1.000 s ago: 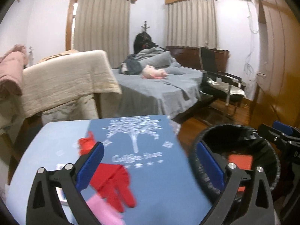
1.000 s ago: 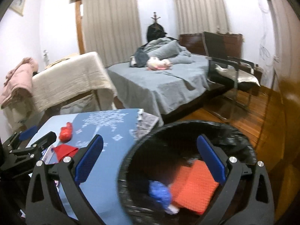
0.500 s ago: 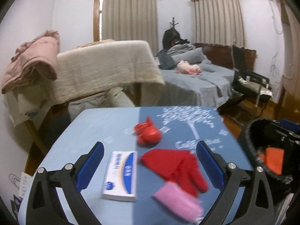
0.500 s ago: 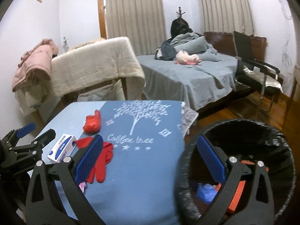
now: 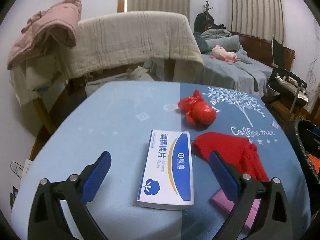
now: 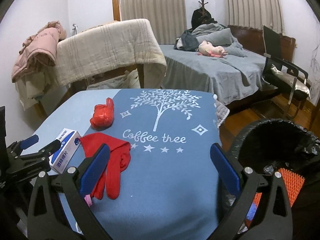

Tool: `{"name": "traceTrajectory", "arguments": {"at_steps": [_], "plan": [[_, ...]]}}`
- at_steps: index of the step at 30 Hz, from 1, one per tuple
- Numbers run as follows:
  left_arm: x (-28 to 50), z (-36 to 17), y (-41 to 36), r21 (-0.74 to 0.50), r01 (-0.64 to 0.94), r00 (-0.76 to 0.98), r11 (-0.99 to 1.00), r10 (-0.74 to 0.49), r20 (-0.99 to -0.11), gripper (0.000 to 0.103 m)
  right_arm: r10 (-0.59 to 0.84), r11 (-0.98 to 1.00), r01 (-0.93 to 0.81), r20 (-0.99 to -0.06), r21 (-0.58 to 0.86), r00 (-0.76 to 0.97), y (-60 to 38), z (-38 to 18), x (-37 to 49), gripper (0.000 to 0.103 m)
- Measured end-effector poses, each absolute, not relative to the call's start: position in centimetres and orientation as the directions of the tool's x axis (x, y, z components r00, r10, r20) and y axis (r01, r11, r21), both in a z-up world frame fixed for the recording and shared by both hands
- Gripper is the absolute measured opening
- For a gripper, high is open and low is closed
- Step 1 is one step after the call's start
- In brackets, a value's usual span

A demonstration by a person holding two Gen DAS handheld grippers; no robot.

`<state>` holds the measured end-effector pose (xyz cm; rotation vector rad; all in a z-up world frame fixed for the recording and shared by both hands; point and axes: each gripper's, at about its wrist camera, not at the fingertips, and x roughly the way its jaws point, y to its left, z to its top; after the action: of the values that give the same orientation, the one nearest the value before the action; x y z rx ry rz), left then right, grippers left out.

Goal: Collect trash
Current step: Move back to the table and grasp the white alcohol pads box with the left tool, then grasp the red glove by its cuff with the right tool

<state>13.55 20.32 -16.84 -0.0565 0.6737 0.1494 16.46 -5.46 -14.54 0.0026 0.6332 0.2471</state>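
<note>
Both claws hang released and empty: the left claw [image 5: 160,172] over the white-and-blue box [image 5: 168,170] on the blue surface [image 5: 120,120], the right claw [image 6: 160,164] beside the red glove [image 6: 112,160], near the black-lined bin [image 6: 280,140].

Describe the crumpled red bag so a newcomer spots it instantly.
Start at the blue tablecloth with the white tree print. The red plastic bag sits just left of that tree, beyond the white box. Unlike the flat red glove nearby, it is shiny, balled and knotted.
</note>
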Motion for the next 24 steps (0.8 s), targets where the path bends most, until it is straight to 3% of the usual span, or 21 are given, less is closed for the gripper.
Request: {"name": "traceTrajectory", "arguments": {"at_steps": [10, 13, 17, 24], "plan": [[15.3, -18.3, 20.5, -0.018, -0.153, 0.711, 0.988, 0.097, -0.696, 0.086, 0.245, 0.966, -0.244, -0.611, 0.087, 0.753, -4.4, -15.8, 17.8, 0.097], [15.7, -18.7, 20.5, -0.02, -0.147, 0.692, 0.989, 0.088, -0.717, 0.078, 0.247, 0.965, -0.244, -0.617, 0.09, 0.747, -4.3, -16.0, 18.0, 0.097], [15.9, -19.0, 20.6, -0.045, -0.123, 0.679, 0.991, 0.051, -0.733, 0.055, 0.249, 0.965, -0.244, -0.623, 0.094, 0.742, -4.1, -16.1, 18.2, 0.097], [15.5, -18.5, 20.8, -0.061, -0.129, 0.702, 0.99, 0.048, -0.711, 0.054, 0.263, 0.96, -0.263, -0.629, 0.095, 0.731, -3.4, -16.3, 18.7, 0.097]]}}
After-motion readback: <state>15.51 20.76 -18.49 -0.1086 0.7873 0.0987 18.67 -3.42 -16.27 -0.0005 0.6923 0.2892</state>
